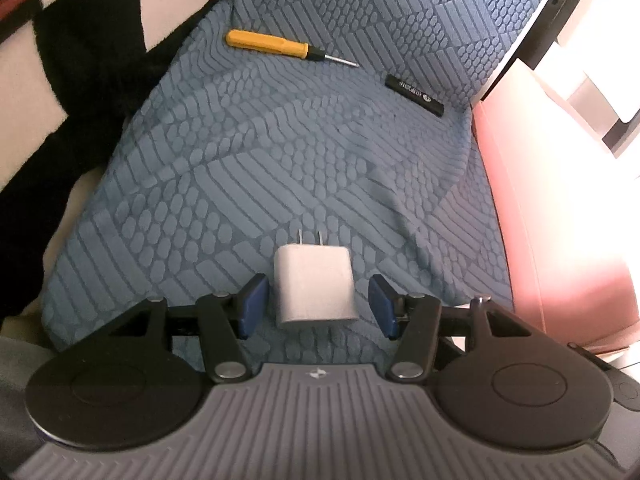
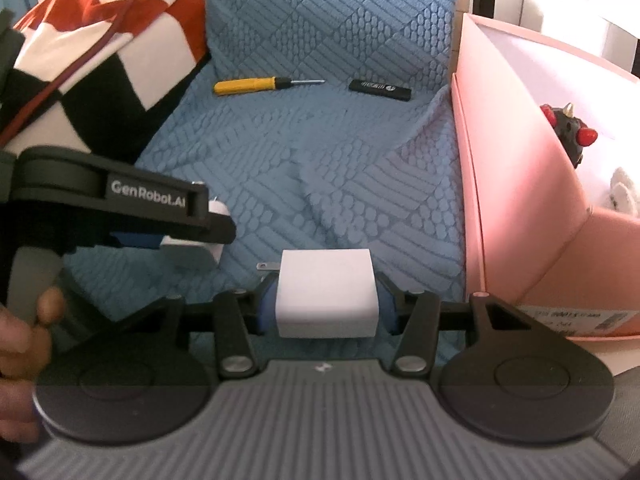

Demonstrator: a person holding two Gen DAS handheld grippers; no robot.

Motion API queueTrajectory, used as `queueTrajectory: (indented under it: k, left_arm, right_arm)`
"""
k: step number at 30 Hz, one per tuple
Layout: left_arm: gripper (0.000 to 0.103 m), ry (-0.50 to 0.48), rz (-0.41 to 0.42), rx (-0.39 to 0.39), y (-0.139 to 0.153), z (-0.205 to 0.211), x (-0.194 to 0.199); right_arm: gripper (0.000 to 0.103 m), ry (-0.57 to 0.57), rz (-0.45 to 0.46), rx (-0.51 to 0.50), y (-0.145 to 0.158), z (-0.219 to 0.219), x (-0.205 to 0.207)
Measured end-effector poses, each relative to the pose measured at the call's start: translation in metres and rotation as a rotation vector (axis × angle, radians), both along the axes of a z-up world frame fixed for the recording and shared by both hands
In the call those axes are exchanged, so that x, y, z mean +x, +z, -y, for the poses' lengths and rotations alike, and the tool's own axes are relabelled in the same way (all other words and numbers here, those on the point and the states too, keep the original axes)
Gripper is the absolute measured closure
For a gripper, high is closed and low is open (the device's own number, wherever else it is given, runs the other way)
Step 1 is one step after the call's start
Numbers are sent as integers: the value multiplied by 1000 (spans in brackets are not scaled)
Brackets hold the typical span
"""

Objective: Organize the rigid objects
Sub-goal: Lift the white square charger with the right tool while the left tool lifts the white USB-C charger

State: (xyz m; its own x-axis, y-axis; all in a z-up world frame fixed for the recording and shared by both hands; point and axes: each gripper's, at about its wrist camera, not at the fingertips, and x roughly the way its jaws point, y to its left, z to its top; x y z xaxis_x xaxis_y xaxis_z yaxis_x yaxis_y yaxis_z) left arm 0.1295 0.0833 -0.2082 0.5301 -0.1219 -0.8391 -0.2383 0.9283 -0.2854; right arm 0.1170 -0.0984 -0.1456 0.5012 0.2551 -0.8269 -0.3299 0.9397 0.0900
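On the blue textured seat cover [image 1: 280, 152] a white plug charger [image 1: 314, 286] lies between the blue pads of my left gripper [image 1: 316, 304], which is open with gaps on both sides. My right gripper [image 2: 327, 300] is shut on a second white charger [image 2: 327, 292], prongs pointing left. The left gripper and its charger [image 2: 216, 216] also show at the left of the right wrist view. A yellow-handled screwdriver [image 1: 276, 45] [image 2: 256, 85] and a black stick-shaped device [image 1: 414, 94] [image 2: 380, 89] lie farther back on the cover.
A pink open box [image 2: 520, 208] [image 1: 532, 216] stands right of the cover, holding a dark toy with red spikes [image 2: 568, 130] and something white. A red, black and white blanket [image 2: 100, 52] [image 1: 80, 60] lies at the left.
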Motion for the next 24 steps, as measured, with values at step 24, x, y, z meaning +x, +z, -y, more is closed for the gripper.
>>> queueTrajectory:
  k: [24]
  left_arm:
    - [53,-12,43,-3,8,-2,4]
  right_arm:
    - [50,-74,-40,43,5,6,12]
